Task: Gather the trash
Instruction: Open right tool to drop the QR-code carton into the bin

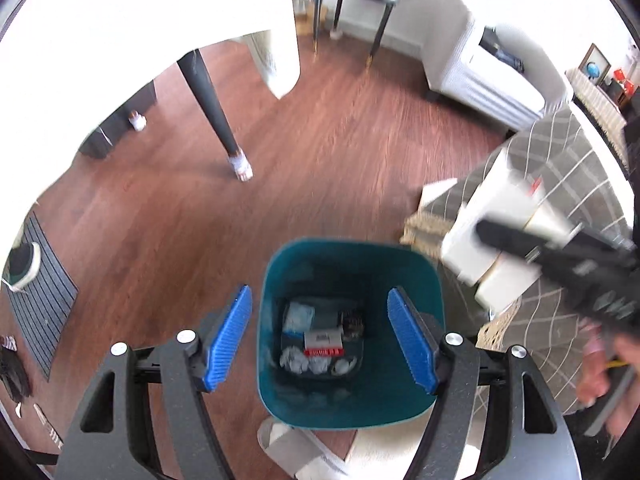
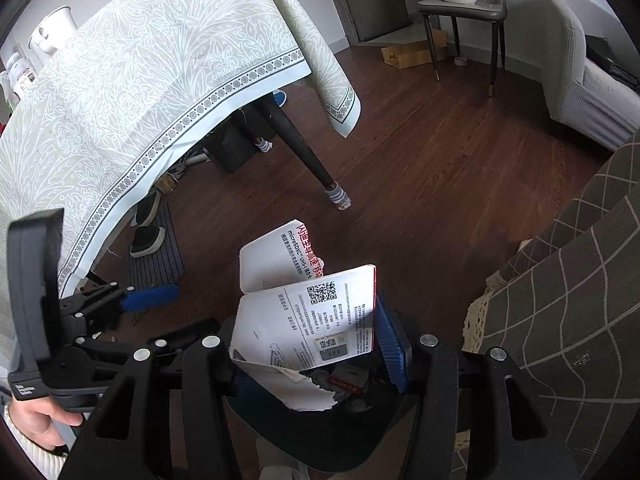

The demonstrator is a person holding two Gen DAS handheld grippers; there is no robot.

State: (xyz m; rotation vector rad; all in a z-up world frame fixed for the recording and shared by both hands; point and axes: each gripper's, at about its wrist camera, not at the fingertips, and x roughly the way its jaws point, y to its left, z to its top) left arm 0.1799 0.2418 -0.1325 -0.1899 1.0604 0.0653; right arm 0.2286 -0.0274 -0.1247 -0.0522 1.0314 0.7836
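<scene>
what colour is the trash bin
Teal, inside and out; the trash bin shows best in the left wrist view, between the open left tool's fingers.

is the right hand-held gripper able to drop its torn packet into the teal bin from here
Probably yes: the right hand-held gripper holds the torn packet just above the open teal bin. The left hand-held gripper is open.
</scene>
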